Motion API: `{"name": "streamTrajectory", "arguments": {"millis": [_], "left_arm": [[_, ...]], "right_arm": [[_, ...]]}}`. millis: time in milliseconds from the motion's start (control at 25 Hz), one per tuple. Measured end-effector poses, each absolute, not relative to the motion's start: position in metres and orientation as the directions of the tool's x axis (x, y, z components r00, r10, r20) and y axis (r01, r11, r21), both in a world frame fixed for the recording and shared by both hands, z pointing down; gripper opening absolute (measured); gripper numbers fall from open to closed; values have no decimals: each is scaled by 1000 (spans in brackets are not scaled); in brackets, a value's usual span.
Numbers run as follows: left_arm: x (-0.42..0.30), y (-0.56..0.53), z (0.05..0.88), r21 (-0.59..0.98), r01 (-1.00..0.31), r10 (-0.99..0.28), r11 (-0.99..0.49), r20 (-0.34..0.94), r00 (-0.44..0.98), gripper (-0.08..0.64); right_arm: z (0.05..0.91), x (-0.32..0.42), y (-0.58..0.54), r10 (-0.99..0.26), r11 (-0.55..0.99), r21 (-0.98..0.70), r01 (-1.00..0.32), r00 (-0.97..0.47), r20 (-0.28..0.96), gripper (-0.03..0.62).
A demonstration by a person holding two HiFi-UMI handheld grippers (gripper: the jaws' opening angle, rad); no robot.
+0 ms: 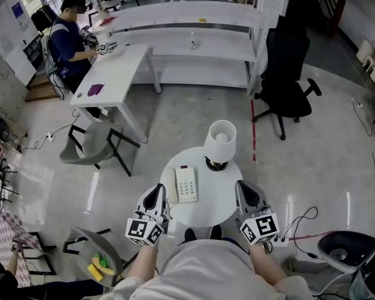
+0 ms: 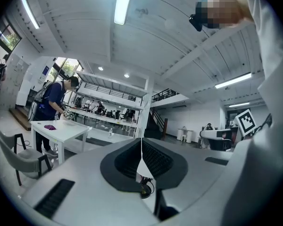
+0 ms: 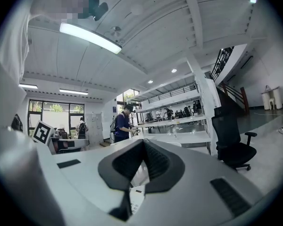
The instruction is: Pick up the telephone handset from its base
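Observation:
A white telephone (image 1: 187,184) lies on the round white table (image 1: 220,199), its handset (image 1: 172,187) resting along the base's left side. My left gripper (image 1: 157,192) hovers at the table's left edge, just left of the handset and not touching it. Its jaws are shut with nothing between them (image 2: 141,142). My right gripper (image 1: 243,187) sits at the table's right edge, well apart from the phone. Its jaws also meet at the tips and hold nothing (image 3: 142,141). Part of the telephone (image 3: 133,202) shows low down through the gap behind the right gripper's pads.
A white table lamp (image 1: 220,141) stands at the table's far side behind the phone. A black office chair (image 1: 289,87) is beyond on the right, a grey chair (image 1: 92,144) on the left. A person sits at a white desk (image 1: 115,74). Cables (image 1: 300,225) lie on the floor.

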State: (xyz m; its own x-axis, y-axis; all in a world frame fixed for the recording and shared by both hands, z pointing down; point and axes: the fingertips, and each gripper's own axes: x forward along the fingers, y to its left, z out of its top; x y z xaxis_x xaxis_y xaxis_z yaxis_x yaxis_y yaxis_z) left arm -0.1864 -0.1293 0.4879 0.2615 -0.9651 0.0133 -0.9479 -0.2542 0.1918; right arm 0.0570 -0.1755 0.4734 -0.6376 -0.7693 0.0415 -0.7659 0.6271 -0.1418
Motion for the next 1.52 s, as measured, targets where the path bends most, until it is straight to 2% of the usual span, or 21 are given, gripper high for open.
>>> {"name": "streamTrajectory", "arguments": {"millis": [720, 760, 840, 880, 1080, 1280, 1520], "left_arm": [[-186, -128, 518, 177, -949, -954, -260, 103, 280, 24], [-185, -129, 523, 188, -947, -951, -262, 116, 286, 43], [-186, -132, 534, 217, -942, -944, -258, 150, 293, 159], [-187, -134, 539, 223, -942, -943, -250, 166, 289, 189], [-200, -140, 562, 237, -953, -947, -191, 211, 242, 280], [-213, -147, 593, 251, -961, -940, -118, 283, 189, 302], [-213, -158, 631, 236, -964, -909, -126, 360, 207, 302]], "right_arm": [[481, 50, -171, -760, 634, -146, -759, -647, 66, 8], [481, 50, -171, -761, 632, -147, -761, -645, 69, 8], [482, 49, -172, -762, 630, -148, -762, -644, 74, 8], [481, 49, -173, -762, 629, -148, -763, -643, 75, 8], [483, 45, -176, -754, 636, -156, -756, -652, 83, 8], [484, 43, -178, -747, 642, -161, -749, -659, 88, 8], [484, 42, -183, -753, 631, -168, -757, -650, 100, 9]]}}
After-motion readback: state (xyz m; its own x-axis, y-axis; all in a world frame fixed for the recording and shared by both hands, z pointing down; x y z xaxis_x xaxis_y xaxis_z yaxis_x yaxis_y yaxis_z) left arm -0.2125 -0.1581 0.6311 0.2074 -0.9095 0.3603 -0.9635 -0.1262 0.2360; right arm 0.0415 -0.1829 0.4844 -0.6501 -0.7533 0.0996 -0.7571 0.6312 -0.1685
